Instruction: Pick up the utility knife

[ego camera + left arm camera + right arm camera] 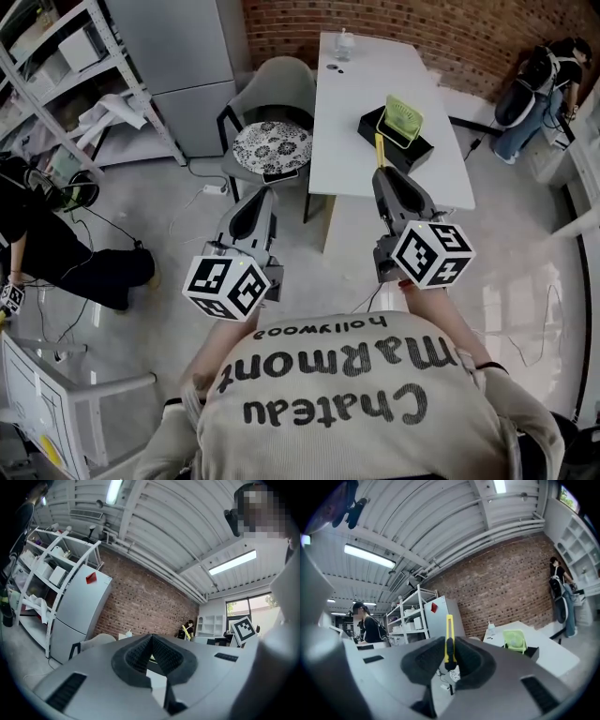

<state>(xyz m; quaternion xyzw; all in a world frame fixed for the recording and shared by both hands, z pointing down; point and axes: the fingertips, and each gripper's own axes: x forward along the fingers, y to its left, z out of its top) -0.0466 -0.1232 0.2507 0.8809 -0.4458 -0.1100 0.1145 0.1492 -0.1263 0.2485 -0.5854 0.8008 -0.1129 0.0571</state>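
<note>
Right gripper view: right gripper [450, 645] jaws are clamped on the yellow utility knife [449, 627], mid-frame. Left gripper [151, 640] jaws pressed together, empty.

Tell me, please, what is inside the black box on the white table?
A small light green fan stands inside the black box. The fan covers the floor behind it, so anything else there cannot be seen.

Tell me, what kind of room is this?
Probably a workshop or lab space: a bare brick wall, metal storage shelves and a plain white table.
</note>
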